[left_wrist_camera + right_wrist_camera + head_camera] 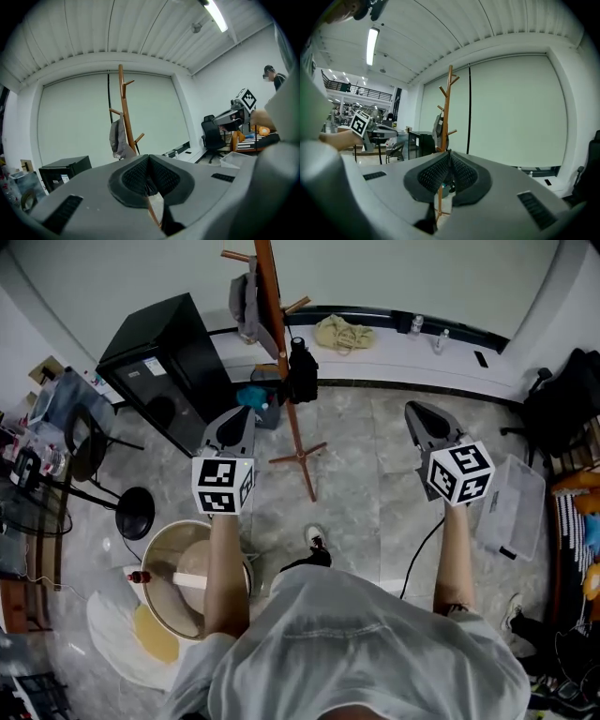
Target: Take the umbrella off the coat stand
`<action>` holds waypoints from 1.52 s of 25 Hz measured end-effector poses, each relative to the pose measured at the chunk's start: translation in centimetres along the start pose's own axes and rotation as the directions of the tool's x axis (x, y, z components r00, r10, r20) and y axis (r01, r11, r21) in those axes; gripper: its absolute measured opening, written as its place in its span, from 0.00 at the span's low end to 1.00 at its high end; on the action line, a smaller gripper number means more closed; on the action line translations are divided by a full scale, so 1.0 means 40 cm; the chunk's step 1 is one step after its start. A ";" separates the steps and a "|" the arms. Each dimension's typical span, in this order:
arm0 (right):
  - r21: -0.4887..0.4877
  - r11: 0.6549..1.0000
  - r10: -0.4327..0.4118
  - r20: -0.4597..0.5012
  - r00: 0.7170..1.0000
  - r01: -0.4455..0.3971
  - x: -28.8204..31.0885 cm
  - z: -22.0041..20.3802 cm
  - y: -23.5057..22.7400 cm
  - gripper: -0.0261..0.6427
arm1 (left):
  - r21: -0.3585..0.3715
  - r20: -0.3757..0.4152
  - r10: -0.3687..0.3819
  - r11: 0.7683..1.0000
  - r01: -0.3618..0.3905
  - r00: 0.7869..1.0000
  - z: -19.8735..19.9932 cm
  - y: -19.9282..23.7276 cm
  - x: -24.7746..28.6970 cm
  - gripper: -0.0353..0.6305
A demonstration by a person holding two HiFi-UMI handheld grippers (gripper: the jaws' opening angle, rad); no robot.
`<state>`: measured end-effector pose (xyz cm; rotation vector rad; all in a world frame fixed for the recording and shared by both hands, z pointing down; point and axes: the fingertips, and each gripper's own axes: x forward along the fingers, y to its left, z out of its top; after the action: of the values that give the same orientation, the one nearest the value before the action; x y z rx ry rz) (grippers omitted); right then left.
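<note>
The wooden coat stand (281,352) rises from the tiled floor ahead of me, between my two hands. A folded black umbrella (301,371) hangs on its right side, and a grey garment (246,301) hangs from an upper peg. My left gripper (238,416) is shut and empty, just left of the stand's legs and short of the pole. My right gripper (418,412) is shut and empty, well off to the right. In the left gripper view the stand (124,112) stands above the shut gripper (149,157). The right gripper (449,152) also faces the stand (446,108).
A black cabinet (159,362) stands left of the stand, with a folding chair (89,442) further left. A round bin (159,563) sits by my left arm. A clear plastic box (511,502) and a black office chair (562,409) are at the right. A window ledge (394,343) runs behind.
</note>
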<state>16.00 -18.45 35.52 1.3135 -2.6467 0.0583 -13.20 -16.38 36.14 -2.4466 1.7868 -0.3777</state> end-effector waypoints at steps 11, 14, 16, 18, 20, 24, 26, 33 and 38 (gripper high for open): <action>0.004 0.983 0.185 -0.097 0.978 -0.185 0.473 -0.012 -0.065 0.44 | -0.023 -0.037 0.029 0.999 -0.030 0.999 -0.040 0.181 0.299 0.08; -0.005 0.969 0.245 -0.145 0.959 -0.248 0.580 -0.052 -0.057 0.53 | -0.043 -0.071 0.053 0.998 -0.056 0.996 -0.076 0.222 0.337 0.08; -0.013 0.956 0.287 -0.184 0.940 -0.295 0.642 -0.088 -0.050 0.57 | -0.061 -0.098 0.078 0.995 -0.084 0.992 -0.104 0.247 0.353 0.08; -0.018 0.940 0.330 -0.217 0.919 -0.341 0.706 -0.126 -0.047 0.58 | -0.077 -0.123 0.111 0.990 -0.121 0.986 -0.133 0.271 0.367 0.08; -0.014 0.921 0.375 -0.246 0.894 -0.390 0.771 -0.165 -0.041 0.60 | -0.094 -0.154 0.152 0.981 -0.167 0.976 -0.161 0.292 0.378 0.08; -0.017 0.863 0.474 -0.319 0.821 -0.504 0.881 -0.242 -0.017 0.62 | -0.144 -0.217 0.220 0.956 -0.254 0.951 -0.203 0.307 0.383 0.08; -0.017 0.836 0.511 -0.340 0.789 -0.549 0.926 -0.282 0.000 0.63 | -0.169 -0.244 0.256 0.938 -0.301 0.935 -0.216 0.312 0.378 0.08; -0.102 0.719 0.591 -0.431 0.682 -0.687 1.028 -0.410 0.074 0.66 | -0.209 -0.335 0.397 0.853 -0.478 0.855 -0.265 0.294 0.326 0.08; -0.134 0.651 0.635 -0.444 0.632 -0.747 1.071 -0.441 0.104 0.65 | -0.190 -0.388 0.450 0.815 -0.548 0.804 -0.281 0.259 0.310 0.08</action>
<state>-9.99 -47.49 60.90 0.0787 -2.5184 -0.0094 -22.05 -30.52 46.58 -2.0113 2.7218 -0.5175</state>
